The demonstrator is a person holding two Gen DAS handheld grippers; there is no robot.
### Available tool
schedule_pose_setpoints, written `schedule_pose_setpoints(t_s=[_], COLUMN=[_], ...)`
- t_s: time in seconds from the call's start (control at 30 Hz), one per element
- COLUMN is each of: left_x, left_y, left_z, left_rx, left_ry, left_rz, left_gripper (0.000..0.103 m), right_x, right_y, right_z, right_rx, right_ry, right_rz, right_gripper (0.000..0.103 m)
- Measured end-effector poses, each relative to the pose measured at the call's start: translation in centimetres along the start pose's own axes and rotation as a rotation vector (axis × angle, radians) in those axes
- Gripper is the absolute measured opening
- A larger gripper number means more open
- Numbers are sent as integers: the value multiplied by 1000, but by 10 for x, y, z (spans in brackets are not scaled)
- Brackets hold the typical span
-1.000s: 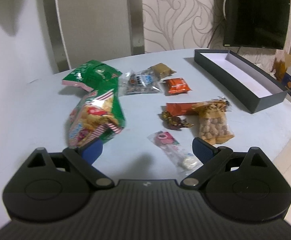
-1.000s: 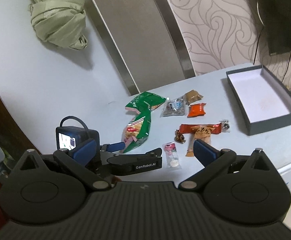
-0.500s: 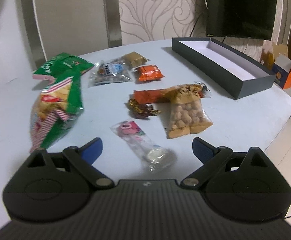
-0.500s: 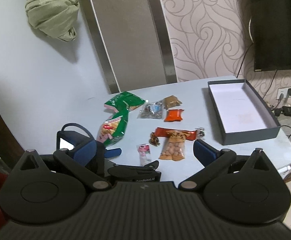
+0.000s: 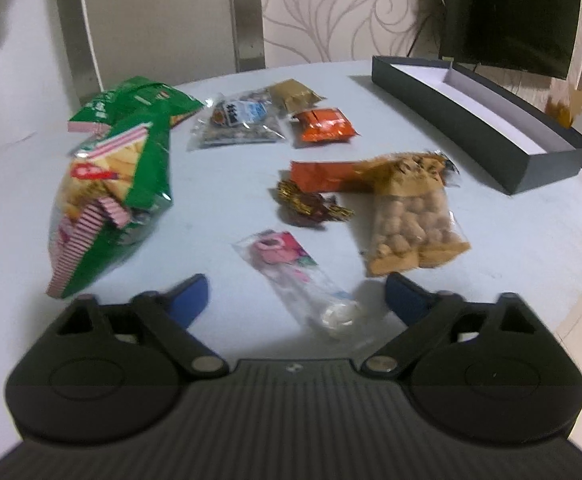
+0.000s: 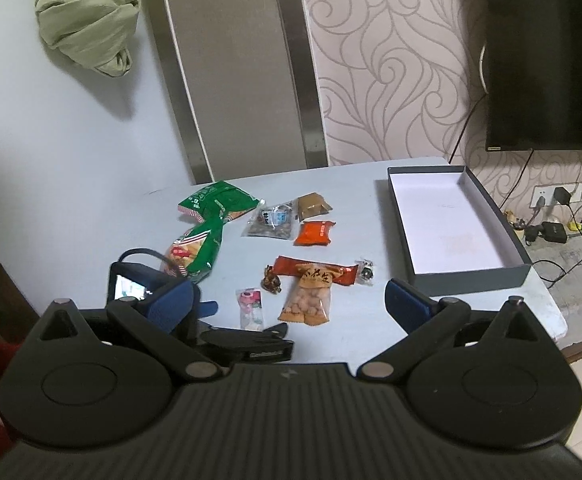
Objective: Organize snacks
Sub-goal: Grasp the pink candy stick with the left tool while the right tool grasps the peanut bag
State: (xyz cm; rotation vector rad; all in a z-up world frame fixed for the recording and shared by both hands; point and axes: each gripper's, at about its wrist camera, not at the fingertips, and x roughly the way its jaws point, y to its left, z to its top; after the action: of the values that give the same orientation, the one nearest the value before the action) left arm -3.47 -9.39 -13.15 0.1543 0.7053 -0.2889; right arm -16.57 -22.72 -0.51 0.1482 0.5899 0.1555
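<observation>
Item: pink candy sachet [image 5: 291,276] — I am holding my left claw [image 5: 295,294] spread around it for pickup; right claw [image 6: 291,302] spread, waiting; box [image 6: 527,270] receiving.

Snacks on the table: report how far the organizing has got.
Done: nothing; the dark box is empty. In hand: nothing; the left gripper and right gripper both have open jaws, the left one nearest the pink candy packet. Left: every packet, including the peanut bag and green chip bags.
</observation>
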Motion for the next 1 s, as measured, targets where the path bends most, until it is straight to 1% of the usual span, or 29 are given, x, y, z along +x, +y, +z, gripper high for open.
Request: schedule_pose_setpoints(t_s=[0.03, 0.07, 0.1, 0.13, 0.23, 0.33, 0.43, 0.47, 0.5, 0.57, 0.7, 0.8, 1.0], left_x=[-2, -4, -5, -6, -6, -9, -14, -17, -18, -21, -25, -26, -26], left_y=[3, 4, 5, 7, 16, 29, 41, 44, 46, 48, 54, 58, 57], left_z=[0, 2, 3, 4, 4, 2, -1, -3, -5, -8, -13, -14, -15], left_rx=[9, 21, 34, 42, 31, -4, -23, -20, -15, 2, 18, 11, 23], left_ry=[-9, -15, -18, -15, -7, 3, 12, 15, 15, 12, 10, 12, 3], left_rz=[-10, -23, -32, -43, -62, -60, -41, -31, -23, -9, 9, 0, 3], left_gripper=[65, 53, 30, 25, 21, 16, 15, 15, 15, 15, 15, 15, 16], right_x=[4, 9, 14, 20, 43, 68, 94, 104, 116, 133, 162, 185, 223], right_y=[-1, -1, -2, -2, -4, -6, -9, -11, -12, -15, -19, -19, -19], right_z=[1, 2, 3, 4, 6, 4, -1, -3, -5, -10, -13, -13, -16], right_rx=[-4, -9, -14, -18, -28, -27, -21, -17, -10, 2, 28, 28, 53], right_ry=[4, 9, 12, 15, 40, 70, 113, 139, 169, 192, 206, 227, 271], right_rz=[3, 5, 10, 14, 22, 27, 27, 22, 18, 8, -31, -58, -88], right_gripper=[103, 103, 103, 103, 102, 93, 75, 64, 56, 52, 52, 52, 52])
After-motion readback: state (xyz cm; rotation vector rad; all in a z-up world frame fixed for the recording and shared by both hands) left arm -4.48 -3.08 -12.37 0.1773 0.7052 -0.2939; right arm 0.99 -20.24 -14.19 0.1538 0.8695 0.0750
